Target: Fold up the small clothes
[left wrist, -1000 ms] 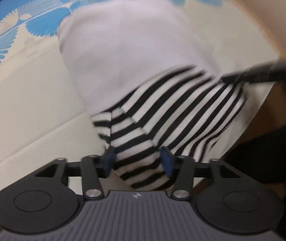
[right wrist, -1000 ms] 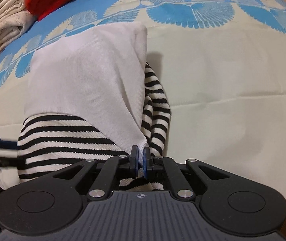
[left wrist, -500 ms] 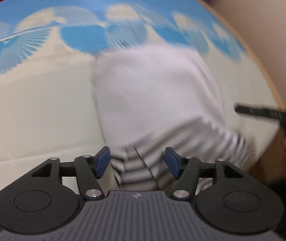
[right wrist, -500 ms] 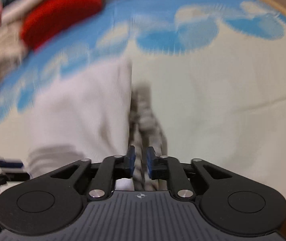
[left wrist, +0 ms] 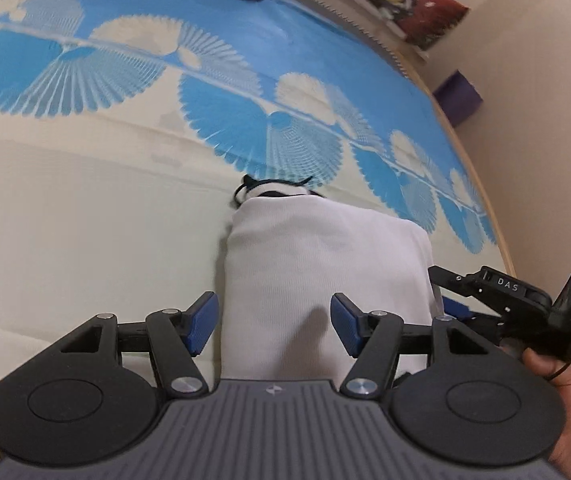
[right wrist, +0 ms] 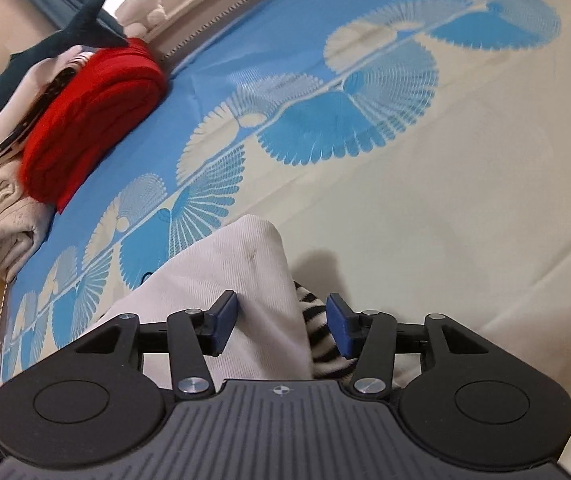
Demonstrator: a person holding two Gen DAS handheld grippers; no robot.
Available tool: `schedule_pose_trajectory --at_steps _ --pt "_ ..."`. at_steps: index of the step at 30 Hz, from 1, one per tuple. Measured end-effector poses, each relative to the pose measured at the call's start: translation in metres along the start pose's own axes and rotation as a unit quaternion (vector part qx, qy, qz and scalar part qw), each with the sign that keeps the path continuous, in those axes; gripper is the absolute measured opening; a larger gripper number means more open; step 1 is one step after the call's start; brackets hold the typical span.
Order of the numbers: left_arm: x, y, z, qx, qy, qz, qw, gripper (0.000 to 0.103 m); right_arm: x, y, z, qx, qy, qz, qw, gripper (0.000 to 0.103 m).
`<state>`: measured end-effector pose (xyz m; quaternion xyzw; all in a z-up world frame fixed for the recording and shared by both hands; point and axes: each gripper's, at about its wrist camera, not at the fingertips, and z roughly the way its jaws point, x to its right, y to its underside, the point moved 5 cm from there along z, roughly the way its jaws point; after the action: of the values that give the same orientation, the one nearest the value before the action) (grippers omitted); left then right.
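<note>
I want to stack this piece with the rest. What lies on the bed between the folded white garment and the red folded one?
In the right wrist view, only bare bedspread lies between the white garment and the red garment.

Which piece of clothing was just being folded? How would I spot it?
Look at the bed with the blue fan-patterned sheet. Nearest the two open grippers lies a white folded garment with black-and-white stripes peeking out, unlike the red knit in the far pile.
</note>
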<state>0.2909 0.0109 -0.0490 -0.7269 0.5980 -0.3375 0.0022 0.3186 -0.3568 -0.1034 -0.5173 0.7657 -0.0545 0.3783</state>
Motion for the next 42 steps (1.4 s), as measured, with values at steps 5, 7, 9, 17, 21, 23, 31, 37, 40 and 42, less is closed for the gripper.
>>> schedule_pose_trajectory --at_steps 5,7,9,17,21,23,31,37,40,42 --pt "-0.003 -0.009 0.009 0.004 0.009 -0.032 0.9994 0.071 -0.012 -0.001 0.018 -0.012 -0.024 -0.009 1.0 0.003" --pt "-0.001 -0.011 0.012 0.005 0.014 -0.041 0.999 0.071 -0.016 -0.011 0.005 0.042 -0.036 -0.015 0.998 0.002" --pt "0.001 -0.012 0.016 0.004 0.014 -0.045 0.9989 0.071 -0.011 -0.023 -0.01 0.097 -0.026 -0.009 0.995 0.002" --pt "0.005 -0.005 0.026 -0.008 0.013 -0.042 0.999 0.072 -0.002 -0.01 0.01 0.044 0.088 -0.061 0.993 0.016" --pt "0.001 0.003 0.039 -0.035 0.001 -0.046 0.9984 0.073 0.004 -0.006 -0.014 0.049 0.028 -0.027 0.998 0.035" --pt "0.002 0.004 0.04 -0.033 0.0 -0.051 0.9981 0.073 0.009 0.002 -0.021 0.019 0.001 -0.034 0.999 0.037" --pt "0.011 0.013 0.028 -0.029 0.001 -0.024 0.9993 0.074 0.023 0.043 -0.027 -0.104 -0.028 -0.07 0.992 0.04" --pt "0.021 0.032 0.02 -0.062 0.012 0.015 0.9979 0.074 0.033 0.035 -0.049 -0.075 -0.024 -0.055 0.995 0.002" --pt "0.026 0.046 0.021 -0.094 0.004 0.055 0.9941 0.076 0.031 0.046 -0.046 -0.096 0.001 -0.09 0.991 0.002" --pt "0.026 0.053 0.018 -0.101 0.005 0.071 0.9924 0.077 0.022 0.048 -0.048 -0.09 0.003 -0.11 0.99 0.003"
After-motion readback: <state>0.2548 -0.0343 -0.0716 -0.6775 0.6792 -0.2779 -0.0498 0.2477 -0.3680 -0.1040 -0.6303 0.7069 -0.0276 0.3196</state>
